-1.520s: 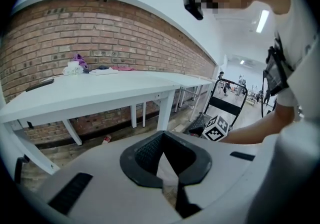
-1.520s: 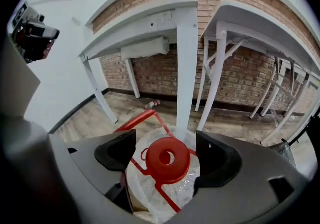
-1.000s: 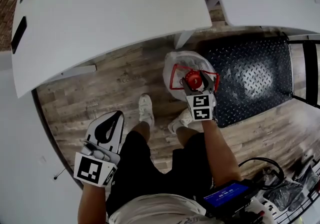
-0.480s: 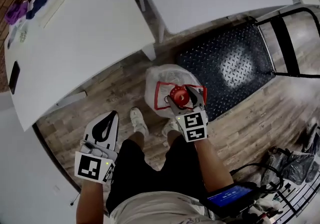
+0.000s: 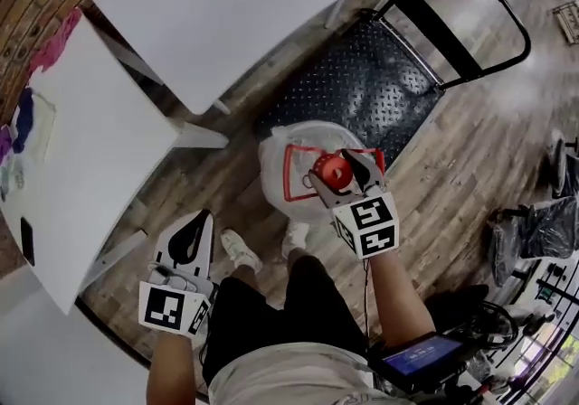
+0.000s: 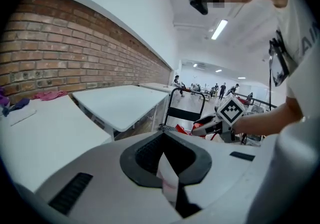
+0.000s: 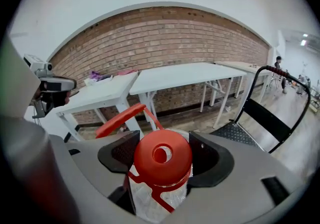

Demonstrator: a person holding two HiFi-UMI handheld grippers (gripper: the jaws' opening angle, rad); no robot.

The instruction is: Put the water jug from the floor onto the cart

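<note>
The water jug (image 5: 288, 168) is a clear plastic bottle with a red cap (image 5: 336, 172) and a red carry handle. It hangs off the floor in my right gripper (image 5: 340, 168), whose jaws are shut round its neck under the cap. In the right gripper view the cap (image 7: 162, 157) fills the space between the jaws and the handle (image 7: 122, 118) sticks up to the left. The cart (image 5: 362, 78) has a black diamond-plate deck and a black tube handle (image 5: 479, 5), and stands just beyond the jug. My left gripper (image 5: 194, 222) is shut and empty at the lower left.
White tables (image 5: 244, 5) stand to the left and beyond, along a brick wall (image 7: 165, 43). The person's feet (image 5: 237, 249) are on the wood floor below the jug. Bags and cables (image 5: 534, 227) lie at the right.
The right gripper has lifted the jug off the floor and carried it toward the cart. The left gripper rose a little, and the head view swung so the cart's handle now shows.
</note>
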